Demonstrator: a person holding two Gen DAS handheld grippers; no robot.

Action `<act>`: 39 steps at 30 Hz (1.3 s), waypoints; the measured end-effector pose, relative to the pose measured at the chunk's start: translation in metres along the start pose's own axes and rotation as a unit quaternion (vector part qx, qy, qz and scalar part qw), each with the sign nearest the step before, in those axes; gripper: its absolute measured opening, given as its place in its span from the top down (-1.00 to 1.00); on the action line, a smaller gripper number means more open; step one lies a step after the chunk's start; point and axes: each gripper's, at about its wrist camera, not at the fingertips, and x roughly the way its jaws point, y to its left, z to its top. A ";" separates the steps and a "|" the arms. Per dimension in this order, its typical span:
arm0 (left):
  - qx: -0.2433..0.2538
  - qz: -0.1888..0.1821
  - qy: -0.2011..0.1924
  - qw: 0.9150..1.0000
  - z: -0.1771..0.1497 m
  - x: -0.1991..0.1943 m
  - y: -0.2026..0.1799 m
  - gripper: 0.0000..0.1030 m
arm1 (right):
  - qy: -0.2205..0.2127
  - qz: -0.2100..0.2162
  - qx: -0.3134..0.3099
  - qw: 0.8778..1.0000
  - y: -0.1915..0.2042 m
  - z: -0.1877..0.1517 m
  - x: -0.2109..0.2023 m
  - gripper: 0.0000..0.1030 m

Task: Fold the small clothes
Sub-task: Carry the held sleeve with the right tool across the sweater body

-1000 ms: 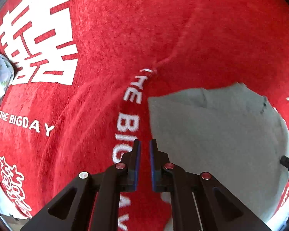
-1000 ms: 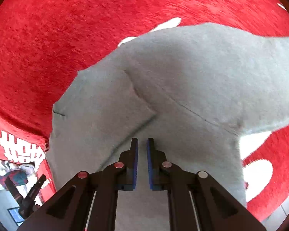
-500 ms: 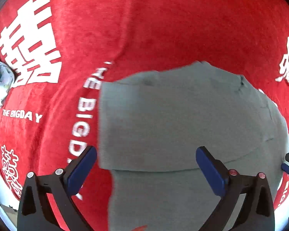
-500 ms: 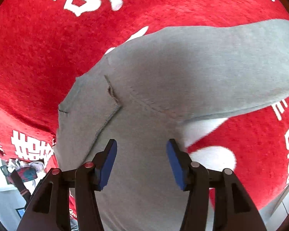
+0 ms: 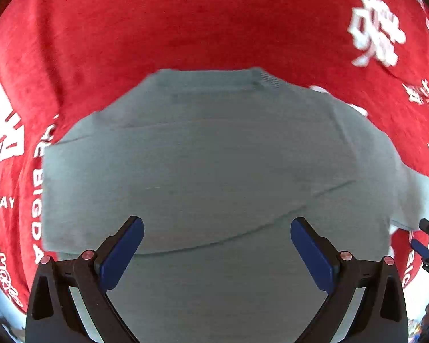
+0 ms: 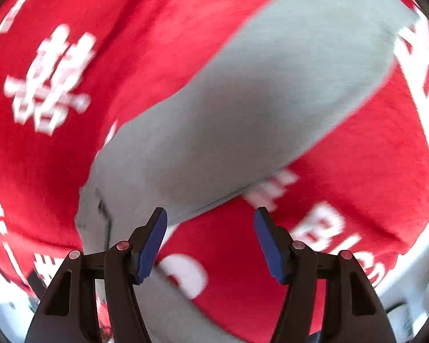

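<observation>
Both claws hang over the cloth with nothing between their pads. Left gripper (image 5: pixel 216 253) stands spread as wide as it goes, its 2 blue pads (image 5: pixel 120 253) far apart above the middle of the grey garment (image 5: pixel 214 171); it pinches nothing, having sprung open from a shut state. Right gripper (image 6: pixel 210 241) is partly spread and its jaws have just been opening, the gap between the pads showing only red blanket (image 6: pixel 357 171) and a white printed patch.

In the left wrist view the grey garment lies flat on the red blanket (image 5: pixel 186 23), filling the near and middle part of the picture, with a ribbed edge at its far side and a folded layer whose edge runs across it near the claw. White lettering and large white characters are printed on the blanket to the left and right of the garment.

In the right wrist view the garment (image 6: pixel 257 100) runs from the near left to the far right, and the claw's left pad (image 6: pixel 153 241) overlaps its near edge. This view is blurred.
</observation>
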 end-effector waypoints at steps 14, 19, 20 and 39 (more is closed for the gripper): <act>0.057 -0.023 0.008 0.998 0.007 0.010 -0.094 -1.00 | -0.062 0.134 0.124 0.981 -0.057 0.065 -0.015 -0.33; 0.060 -0.026 0.011 0.998 0.008 0.015 -0.099 -1.00 | -0.068 0.167 0.142 0.973 -0.049 0.078 -0.011 -0.36; 0.058 -0.026 0.011 0.998 0.008 0.015 -0.097 -1.00 | -0.075 0.161 0.142 0.974 -0.049 0.078 -0.010 -0.36; -0.042 -0.018 -0.008 0.999 -0.012 0.000 0.024 -1.00 | 0.024 0.228 -0.182 0.956 0.211 0.010 0.041 0.88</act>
